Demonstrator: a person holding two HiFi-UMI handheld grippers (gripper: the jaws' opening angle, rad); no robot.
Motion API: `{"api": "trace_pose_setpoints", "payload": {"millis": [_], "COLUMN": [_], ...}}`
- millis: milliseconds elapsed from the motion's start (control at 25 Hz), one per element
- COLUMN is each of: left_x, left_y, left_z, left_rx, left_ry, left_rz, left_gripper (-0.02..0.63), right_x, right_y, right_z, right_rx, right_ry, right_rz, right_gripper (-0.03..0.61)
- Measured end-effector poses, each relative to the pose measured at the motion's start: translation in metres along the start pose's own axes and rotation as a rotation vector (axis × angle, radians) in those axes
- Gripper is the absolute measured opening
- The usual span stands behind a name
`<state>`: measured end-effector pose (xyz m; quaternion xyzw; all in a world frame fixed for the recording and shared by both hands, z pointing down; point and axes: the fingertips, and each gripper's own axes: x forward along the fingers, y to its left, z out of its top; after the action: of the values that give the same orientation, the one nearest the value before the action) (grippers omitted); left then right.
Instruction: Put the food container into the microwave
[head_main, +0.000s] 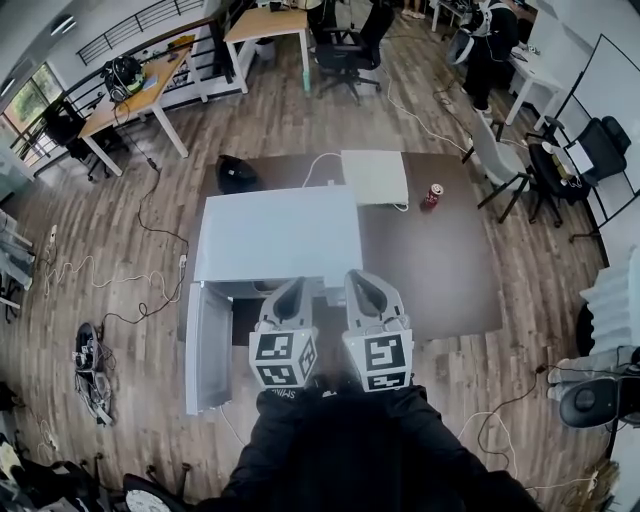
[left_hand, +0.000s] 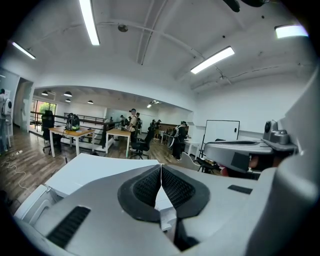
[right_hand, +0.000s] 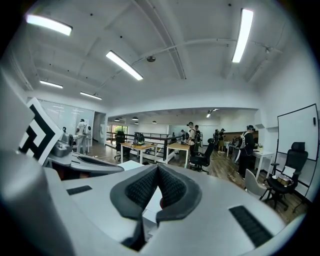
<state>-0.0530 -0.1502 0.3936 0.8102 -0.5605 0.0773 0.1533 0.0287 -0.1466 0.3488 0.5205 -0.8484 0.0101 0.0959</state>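
In the head view a white microwave (head_main: 278, 235) stands on a brown table (head_main: 440, 270), its door (head_main: 208, 347) swung open to the left. A flat white square food container (head_main: 375, 177) lies behind the microwave, at the table's far side. My left gripper (head_main: 292, 292) and right gripper (head_main: 362, 286) are side by side just in front of the microwave's open front, far from the container. Both are shut with nothing between the pads. In the left gripper view the left gripper (left_hand: 161, 172) looks over the microwave's white top (left_hand: 95, 170). The right gripper (right_hand: 157, 175) points level into the room.
A red can (head_main: 433, 195) stands to the right of the container, and a black object (head_main: 237, 175) sits at the table's far left corner. A white cable (head_main: 318, 165) runs behind the microwave. Office chairs (head_main: 500, 160), desks (head_main: 135, 95) and floor cables surround the table.
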Motion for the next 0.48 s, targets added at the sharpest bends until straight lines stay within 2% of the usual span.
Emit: {"api": "trace_pose_setpoints", "payload": {"millis": [480], "left_x": [0.0019], "left_y": [0.0034], "left_z": [0.0022], "left_rx": [0.003], "left_ry": [0.002], "left_rz": [-0.001], "left_gripper": [0.034], "right_x": [0.0040], "right_y": [0.0006], "right_z": [0.0014], "right_rx": [0.013], "right_ry": [-0.008], "right_rz": [-0.006], "right_gripper": [0.023]}}
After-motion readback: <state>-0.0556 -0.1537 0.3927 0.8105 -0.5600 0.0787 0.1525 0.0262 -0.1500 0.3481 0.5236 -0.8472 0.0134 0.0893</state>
